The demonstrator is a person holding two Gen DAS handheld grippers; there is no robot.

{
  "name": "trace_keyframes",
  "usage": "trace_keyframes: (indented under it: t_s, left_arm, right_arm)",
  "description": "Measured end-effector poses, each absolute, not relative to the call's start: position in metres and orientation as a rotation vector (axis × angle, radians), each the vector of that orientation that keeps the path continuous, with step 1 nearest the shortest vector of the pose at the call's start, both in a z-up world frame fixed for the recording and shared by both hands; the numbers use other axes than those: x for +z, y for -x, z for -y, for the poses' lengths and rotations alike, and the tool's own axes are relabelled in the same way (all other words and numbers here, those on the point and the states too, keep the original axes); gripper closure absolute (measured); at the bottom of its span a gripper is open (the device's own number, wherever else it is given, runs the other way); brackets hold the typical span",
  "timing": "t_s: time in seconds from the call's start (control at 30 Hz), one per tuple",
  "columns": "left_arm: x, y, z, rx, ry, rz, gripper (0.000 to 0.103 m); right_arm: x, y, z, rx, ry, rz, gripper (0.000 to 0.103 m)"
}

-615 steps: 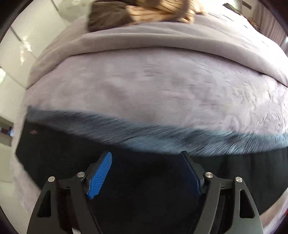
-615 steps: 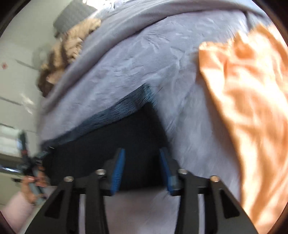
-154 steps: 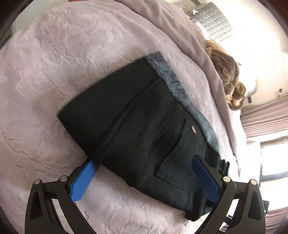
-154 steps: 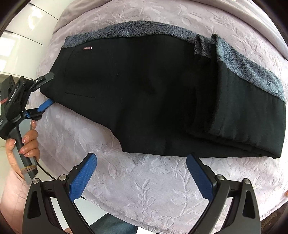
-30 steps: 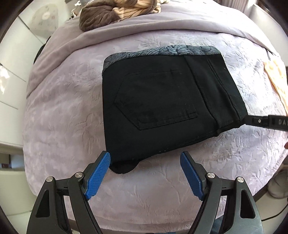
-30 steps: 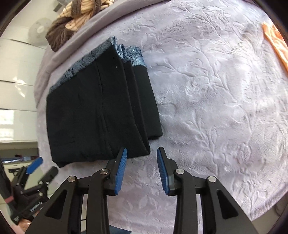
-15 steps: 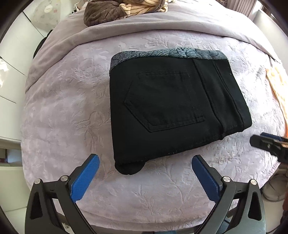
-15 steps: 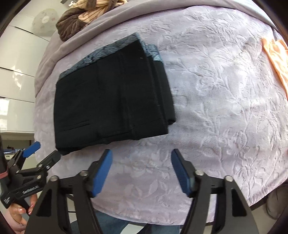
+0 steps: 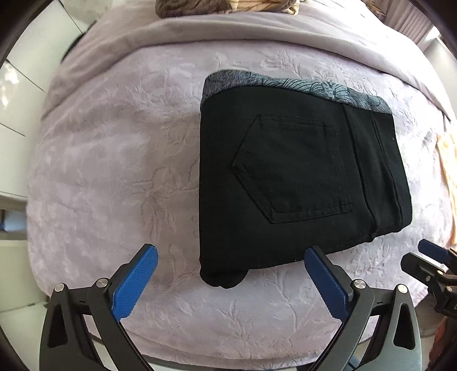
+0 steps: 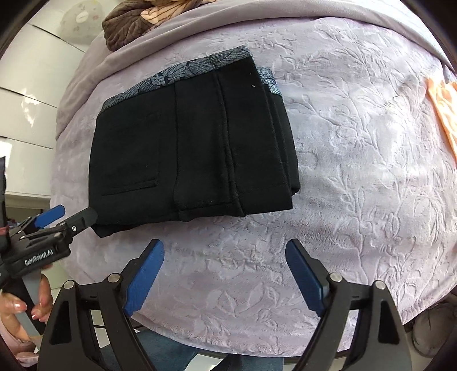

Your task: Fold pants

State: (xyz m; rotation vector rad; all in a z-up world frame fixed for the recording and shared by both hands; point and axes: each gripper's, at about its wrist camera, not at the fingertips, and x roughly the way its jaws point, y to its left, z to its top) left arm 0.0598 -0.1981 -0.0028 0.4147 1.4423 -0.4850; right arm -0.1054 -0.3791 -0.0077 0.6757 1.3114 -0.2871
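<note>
Black pants (image 9: 300, 182) lie folded into a compact rectangle on the lilac embossed blanket (image 9: 114, 171), back pocket up, grey patterned waistband along the far edge. They also show in the right wrist view (image 10: 194, 148) as stacked layers. My left gripper (image 9: 228, 282) is open and empty, above the blanket just in front of the pants' near left corner. My right gripper (image 10: 225, 274) is open and empty, a short way in front of the pants' near edge. The left gripper (image 10: 68, 217) shows in the right wrist view at the pants' corner.
A brown and striped cloth heap (image 10: 134, 17) lies at the far side of the bed. An orange garment (image 10: 442, 105) lies at the right edge. White cabinets (image 9: 17, 94) stand to the left. The bed's near edge (image 10: 228, 345) drops off just below my grippers.
Both grippers have let go and opened wide, the right one from nearly shut a second ago. Both have drawn slightly back; the left has shifted left. The folded pants lie still.
</note>
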Motion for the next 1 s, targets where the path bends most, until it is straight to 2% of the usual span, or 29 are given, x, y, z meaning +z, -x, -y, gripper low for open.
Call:
trace_keyframes:
  t_s: [0.33,0.53,0.63,0.77,0.87,1.0]
  left_arm:
    - [0.005,-0.112,0.196,-0.398,-0.354,-1.364,0.0]
    - [0.006,-0.165,0.212,-0.312,-0.305,-1.278,0.0]
    - [-0.01,-0.177,0.224,-0.278,-0.358,-1.265,0.0]
    - [-0.039,-0.177,0.225,-0.261,-0.426,-1.297,0.0]
    - [-0.038,-0.174,0.221,-0.27,-0.434,-1.296,0.0]
    - [-0.032,-0.172,0.22,-0.289,-0.446,-1.295,0.0]
  right_arm:
    - [-0.008,0.109,0.411,-0.353,-0.678,-1.306,0.014]
    - [0.01,0.072,0.435,-0.328,-0.642,-1.22,0.014]
    - [0.011,0.044,0.436,-0.262,-0.648,-1.187,0.014]
    - [-0.014,0.029,0.426,-0.229,-0.649,-1.271,0.014]
    - [-0.04,0.035,0.419,-0.265,-0.631,-1.364,0.014]
    - [-0.044,0.056,0.416,-0.251,-0.669,-1.356,0.014]
